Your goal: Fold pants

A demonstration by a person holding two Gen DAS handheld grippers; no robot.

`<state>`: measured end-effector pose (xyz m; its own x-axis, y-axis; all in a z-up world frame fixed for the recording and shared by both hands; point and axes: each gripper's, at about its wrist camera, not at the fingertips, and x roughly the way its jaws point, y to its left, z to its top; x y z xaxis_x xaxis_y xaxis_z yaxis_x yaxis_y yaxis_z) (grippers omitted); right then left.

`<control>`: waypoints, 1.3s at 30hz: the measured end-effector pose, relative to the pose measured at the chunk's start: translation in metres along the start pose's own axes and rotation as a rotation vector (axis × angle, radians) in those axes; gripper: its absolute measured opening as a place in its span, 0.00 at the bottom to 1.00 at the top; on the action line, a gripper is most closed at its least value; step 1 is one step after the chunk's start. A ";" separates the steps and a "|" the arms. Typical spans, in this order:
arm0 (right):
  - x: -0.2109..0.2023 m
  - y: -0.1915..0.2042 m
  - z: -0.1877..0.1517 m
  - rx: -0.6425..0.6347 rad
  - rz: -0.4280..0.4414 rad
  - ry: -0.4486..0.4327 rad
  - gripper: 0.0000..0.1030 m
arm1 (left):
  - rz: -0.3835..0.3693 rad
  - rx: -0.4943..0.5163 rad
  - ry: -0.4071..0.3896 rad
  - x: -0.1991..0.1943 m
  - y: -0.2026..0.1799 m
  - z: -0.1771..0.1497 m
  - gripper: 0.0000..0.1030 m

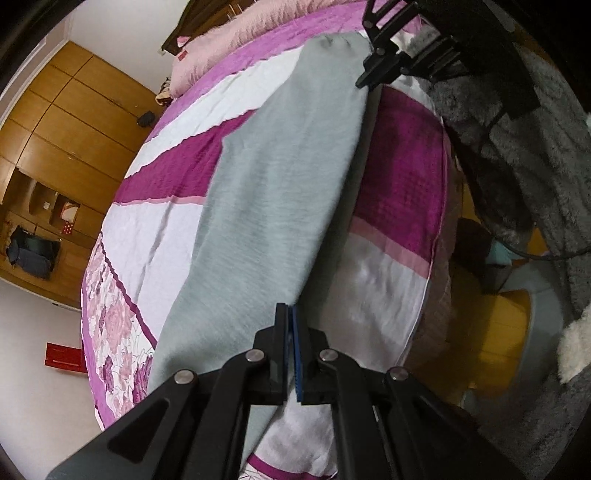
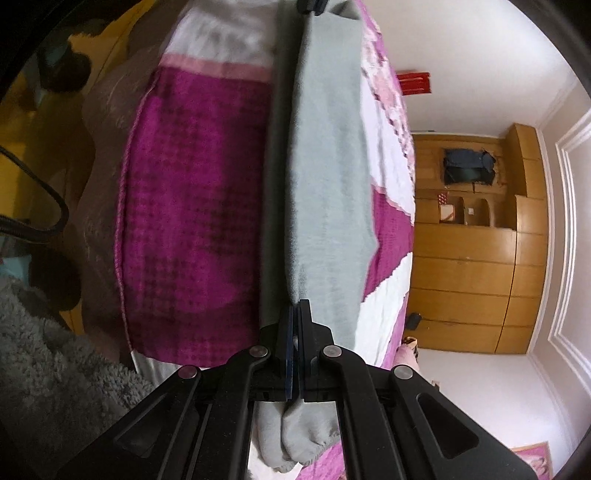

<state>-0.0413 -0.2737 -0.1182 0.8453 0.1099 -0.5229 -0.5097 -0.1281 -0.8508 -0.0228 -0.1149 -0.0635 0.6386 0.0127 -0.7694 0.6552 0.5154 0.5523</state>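
Note:
Grey pants (image 1: 266, 184) lie lengthwise across a bed quilt (image 1: 402, 177) of magenta, white and pink. One long edge is raised and pulled taut between both grippers, with a shadow under it. My left gripper (image 1: 290, 314) is shut on that edge at one end. My right gripper (image 1: 373, 70) pinches the far end. In the right wrist view, my right gripper (image 2: 295, 310) is shut on the pants (image 2: 325, 166), whose gathered end hangs below the jaws. The left gripper (image 2: 310, 5) shows at the top edge, over the quilt (image 2: 192, 203).
A wooden wardrobe (image 1: 70, 140) fills the far wall, with a red box (image 1: 64, 359) on the floor beside the bed. A pink blanket (image 1: 229, 44) lies at the bed's head. A person's grey fleecy sleeve (image 1: 535, 155) and a black cable (image 2: 40, 206) hang near the bed's edge.

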 end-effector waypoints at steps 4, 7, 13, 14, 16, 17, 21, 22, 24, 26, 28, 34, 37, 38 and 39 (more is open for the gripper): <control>0.006 0.013 0.004 -0.034 0.013 0.004 0.00 | -0.019 0.020 0.024 0.013 -0.011 -0.001 0.02; 0.009 0.012 0.005 -0.020 0.026 0.008 0.00 | -0.039 0.008 0.029 0.018 -0.013 -0.004 0.02; 0.010 -0.005 0.008 0.096 0.047 0.010 0.00 | -0.062 -0.046 0.042 0.025 -0.009 -0.003 0.05; 0.007 -0.017 0.007 0.185 0.083 0.009 0.00 | -0.076 -0.078 0.039 0.023 -0.007 -0.003 0.10; -0.002 -0.044 -0.002 0.390 0.171 -0.019 0.07 | -0.117 -0.163 0.015 0.016 0.002 -0.005 0.29; -0.007 -0.065 -0.014 0.553 0.242 -0.046 0.16 | -0.137 -0.210 -0.011 0.012 0.007 -0.006 0.45; -0.001 -0.114 -0.082 1.040 0.395 -0.063 0.31 | -0.185 -0.389 -0.088 0.000 0.030 -0.011 0.59; 0.004 -0.120 -0.100 1.134 0.416 -0.054 0.31 | -0.205 -0.434 -0.088 0.000 0.037 -0.010 0.59; 0.020 -0.126 -0.156 1.416 0.458 -0.009 0.33 | -0.253 -0.531 -0.102 0.000 0.050 -0.009 0.59; 0.034 -0.120 -0.204 1.620 0.474 0.041 0.33 | -0.295 -0.640 -0.127 0.000 0.064 -0.008 0.60; 0.049 -0.110 -0.243 1.767 0.476 0.100 0.33 | -0.315 -0.739 -0.146 0.003 0.077 -0.007 0.62; 0.083 -0.081 -0.297 2.054 0.583 0.092 0.33 | -0.232 -0.905 -0.071 0.034 0.093 -0.004 0.63; 0.087 -0.085 -0.296 2.065 0.562 0.076 0.33 | -0.249 -0.944 -0.044 0.047 0.097 -0.009 0.63; 0.089 -0.087 -0.295 2.066 0.557 0.081 0.33 | -0.252 -0.951 -0.040 0.050 0.097 -0.010 0.63; 0.091 -0.088 -0.297 2.074 0.558 0.078 0.33 | -0.250 -0.955 -0.038 0.052 0.096 -0.013 0.63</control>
<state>0.1280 -0.5450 -0.0757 0.5598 0.4156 -0.7169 0.0078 0.8624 0.5061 0.0684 -0.0537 -0.0541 0.5500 -0.2096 -0.8084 0.1831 0.9747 -0.1282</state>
